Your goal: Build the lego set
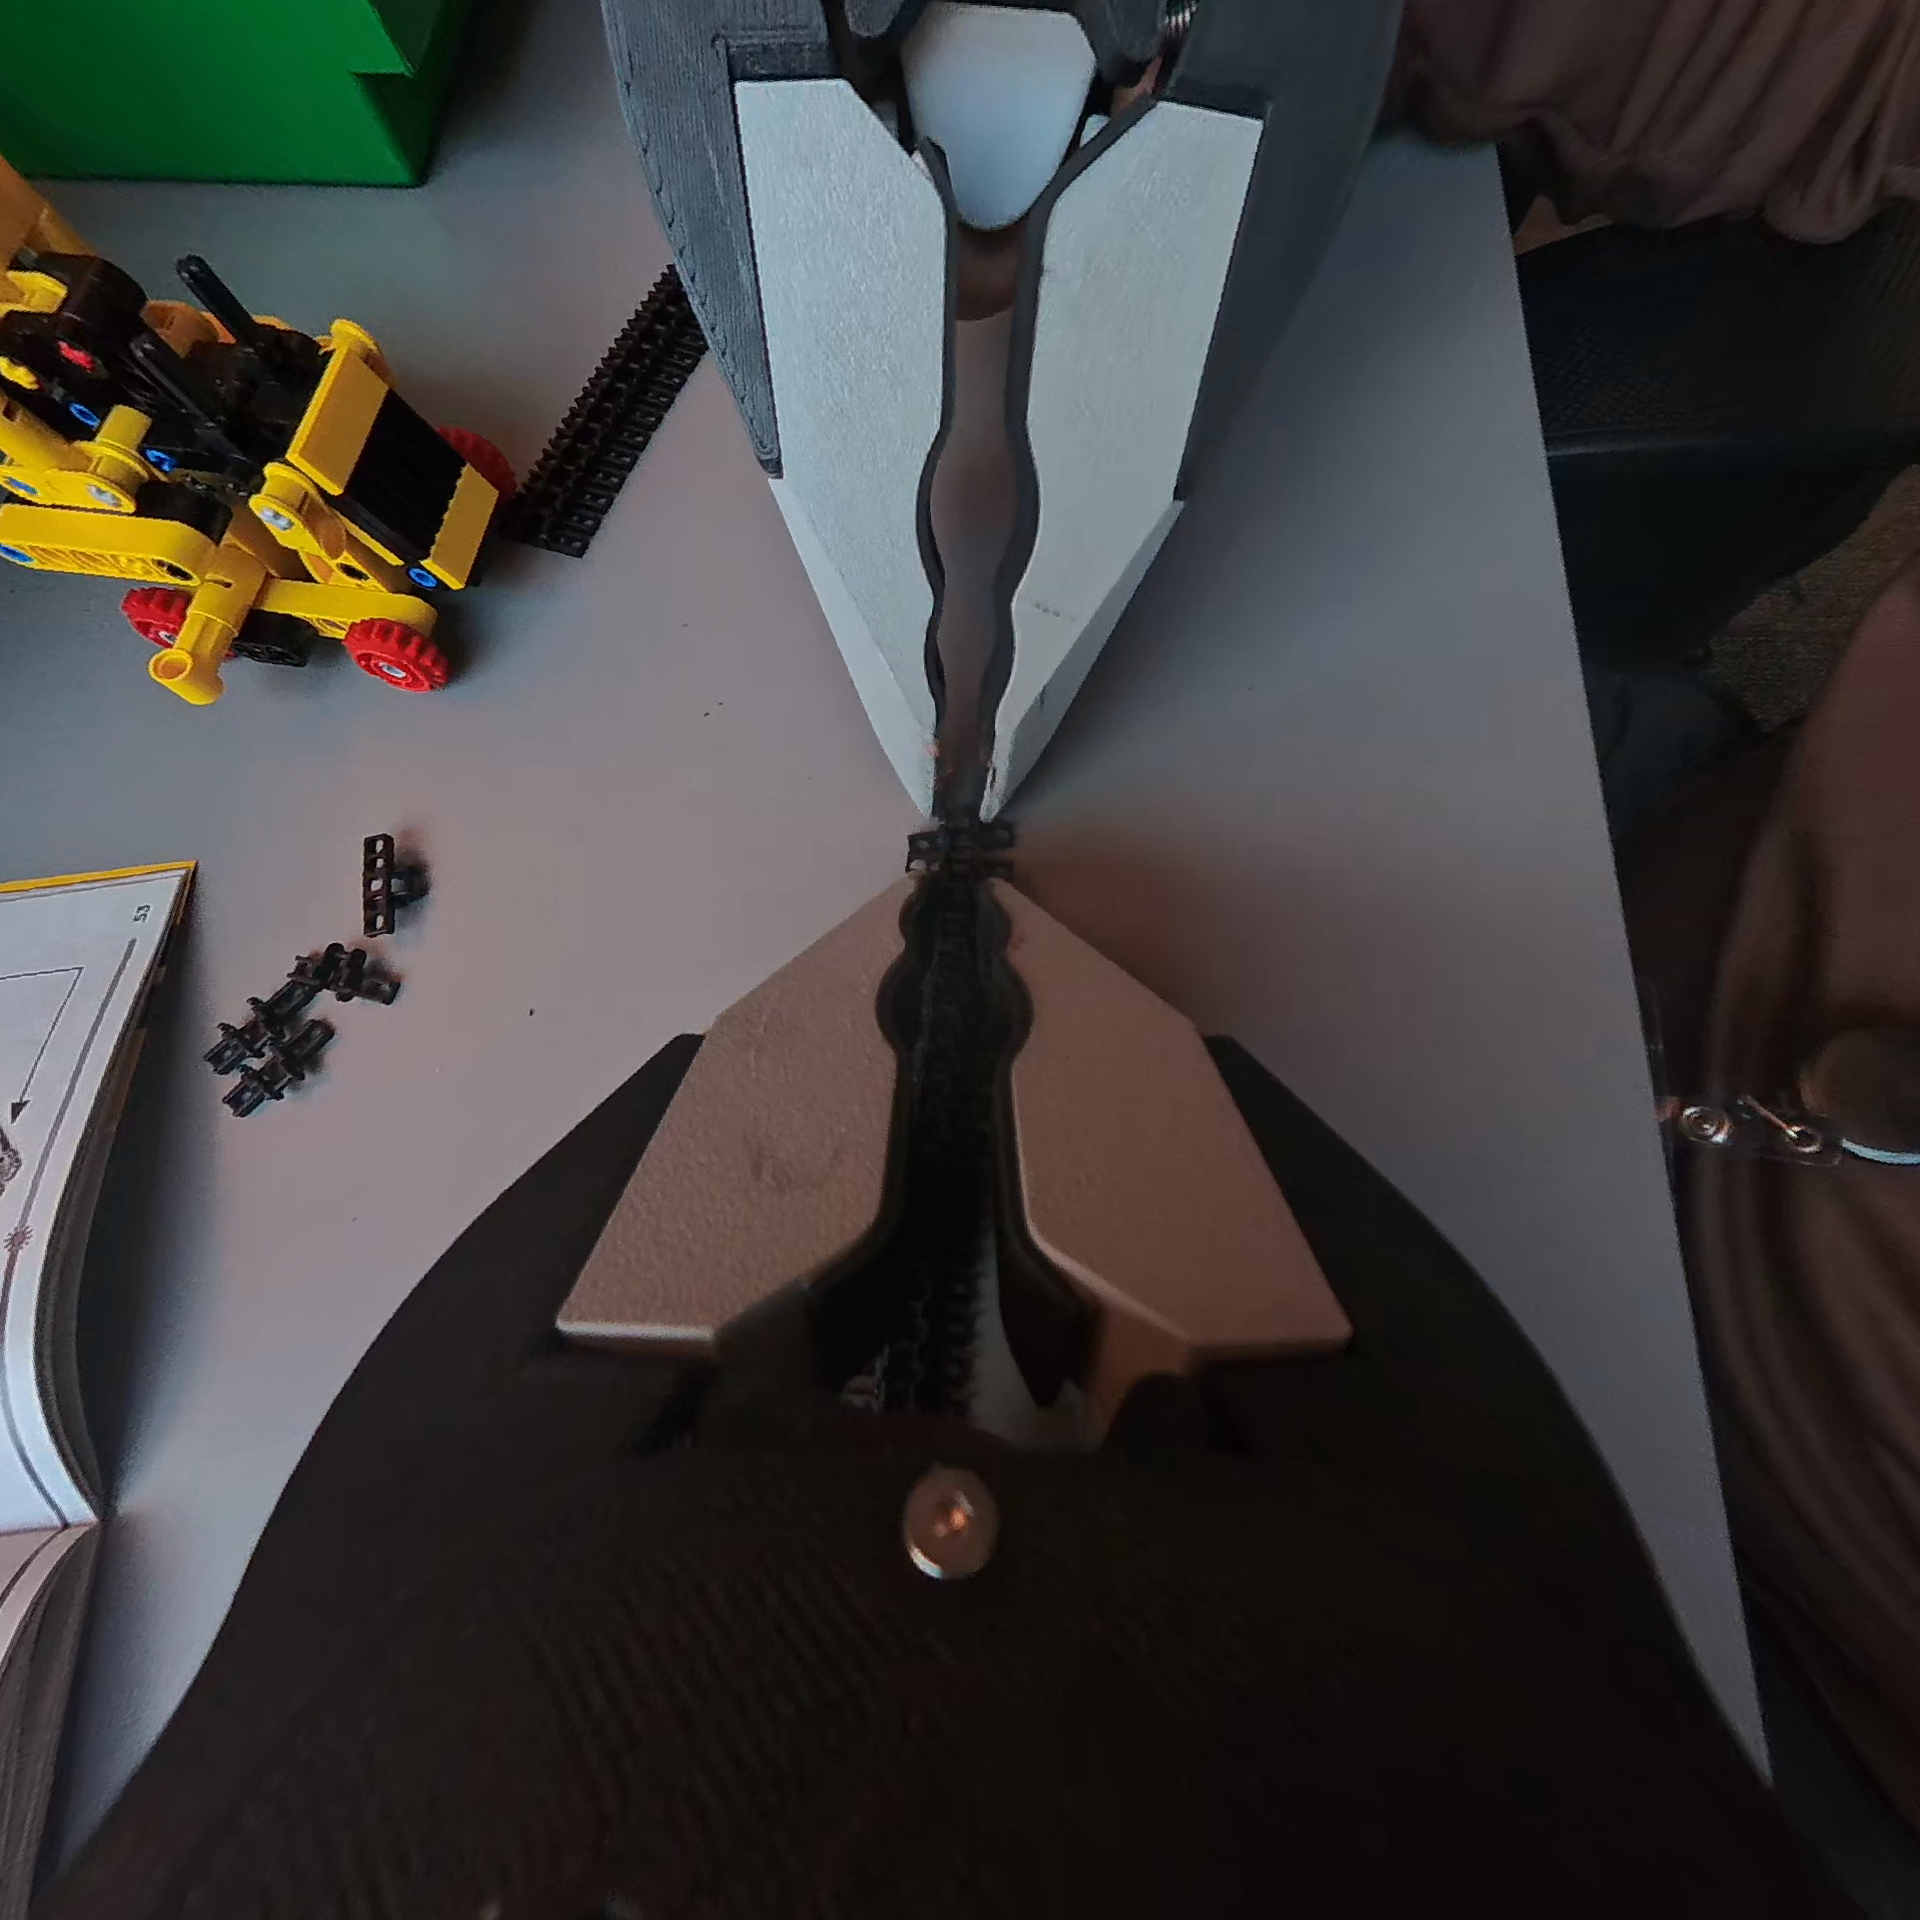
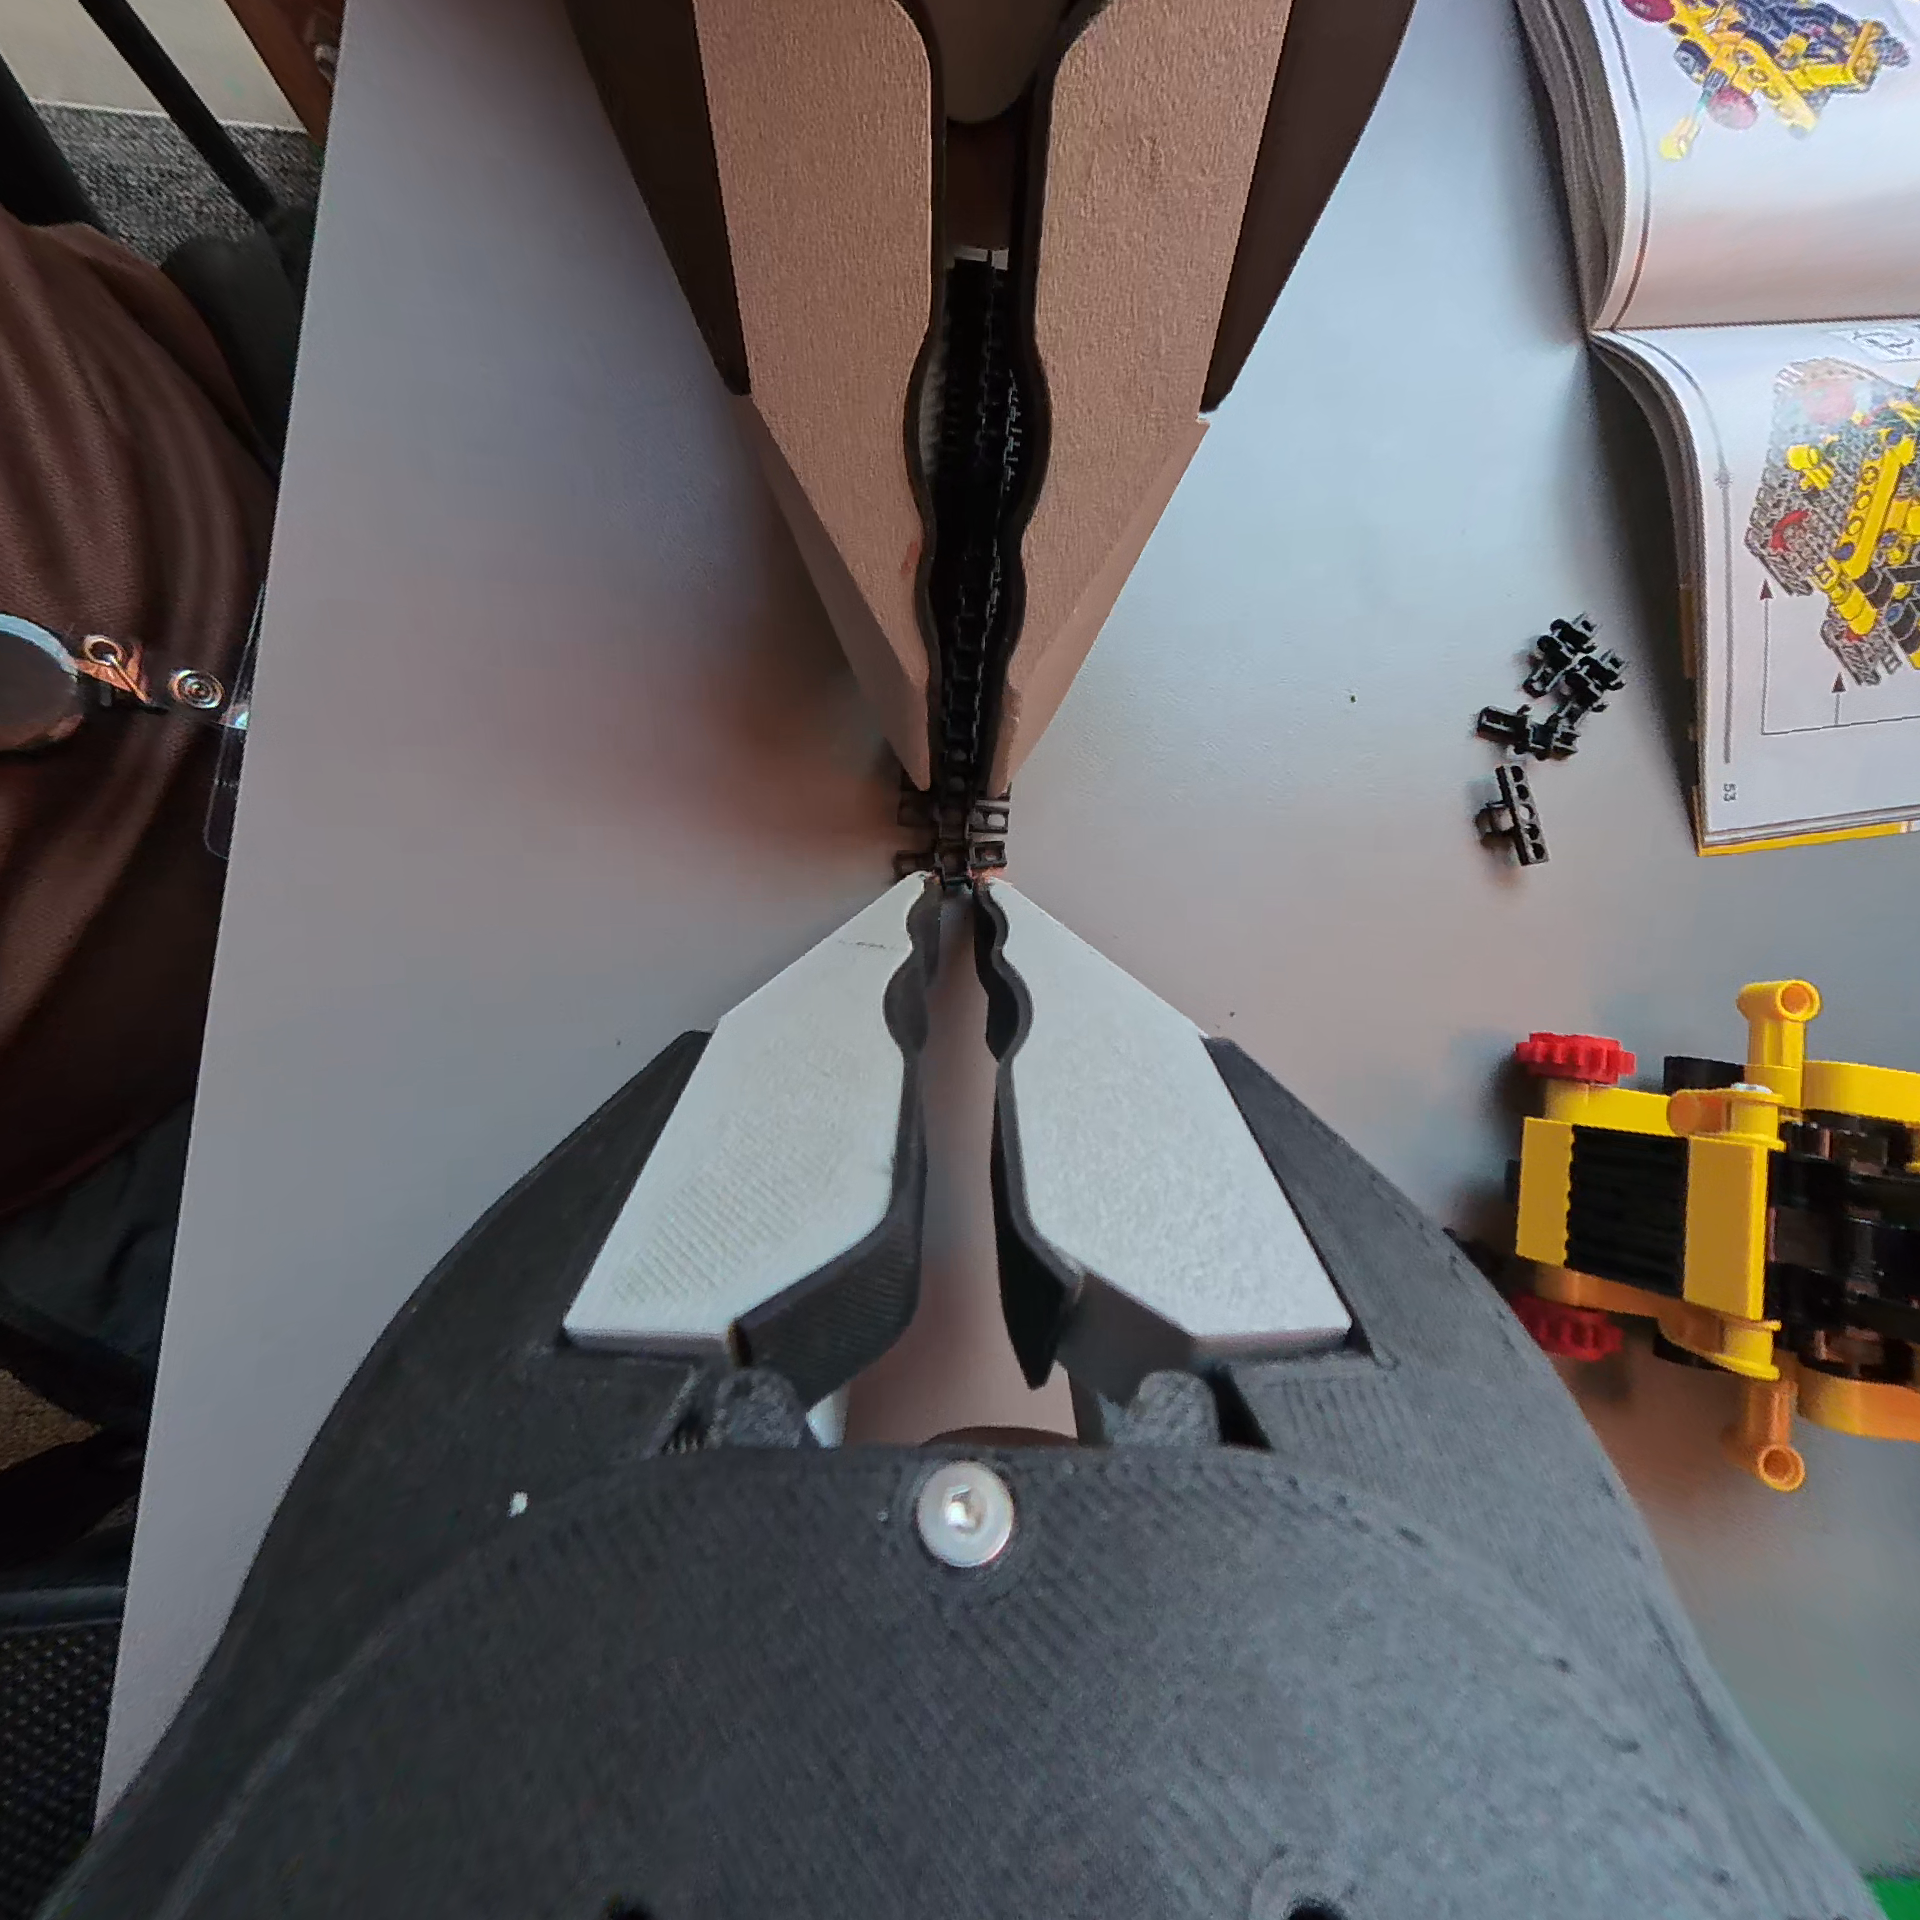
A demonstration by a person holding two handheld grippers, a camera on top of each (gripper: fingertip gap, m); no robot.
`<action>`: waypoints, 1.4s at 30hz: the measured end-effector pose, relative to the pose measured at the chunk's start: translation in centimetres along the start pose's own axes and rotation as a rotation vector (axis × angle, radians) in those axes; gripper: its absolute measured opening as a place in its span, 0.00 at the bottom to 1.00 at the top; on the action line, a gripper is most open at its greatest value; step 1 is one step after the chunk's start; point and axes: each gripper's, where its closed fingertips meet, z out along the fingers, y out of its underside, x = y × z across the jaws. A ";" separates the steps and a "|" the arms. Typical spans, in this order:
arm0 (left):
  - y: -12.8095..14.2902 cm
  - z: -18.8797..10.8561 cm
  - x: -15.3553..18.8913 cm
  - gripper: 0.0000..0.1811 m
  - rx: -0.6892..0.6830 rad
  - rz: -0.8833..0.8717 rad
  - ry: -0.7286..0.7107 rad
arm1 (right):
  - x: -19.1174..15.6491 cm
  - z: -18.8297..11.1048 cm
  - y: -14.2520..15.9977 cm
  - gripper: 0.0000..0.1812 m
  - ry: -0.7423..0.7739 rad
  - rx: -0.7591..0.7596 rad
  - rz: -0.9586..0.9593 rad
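Pale grey table, dark mesh chair beside it, grey carpet beyond, soft daylight

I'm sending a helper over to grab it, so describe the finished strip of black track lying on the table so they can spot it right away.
Start at the green box in the far corner of the grey table, then find the yellow vehicle model in front of it. The long track strip lies flat just beside the model's red wheels. Unlike the loose black links near the instruction booklet, it is one straight joined band.

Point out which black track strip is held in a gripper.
The strip between the left gripper's fingers; the other strip lies loose beside the yellow model.
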 end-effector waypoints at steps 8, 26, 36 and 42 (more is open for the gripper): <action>0.2 0.2 0.1 0.03 -0.014 0.000 -0.001 | -0.1 0.0 0.0 0.01 -0.007 -0.002 0.016; -0.1 0.4 0.4 0.00 -0.020 -0.056 -0.018 | -0.1 0.1 -0.2 0.01 0.001 -0.005 0.026; -0.1 0.3 0.5 0.01 -0.019 -0.050 -0.004 | 0.0 0.2 -0.3 0.01 0.005 -0.003 0.018; -0.9 -0.4 0.1 0.01 0.031 -0.075 0.003 | -0.1 0.2 -0.3 0.01 0.001 0.000 0.017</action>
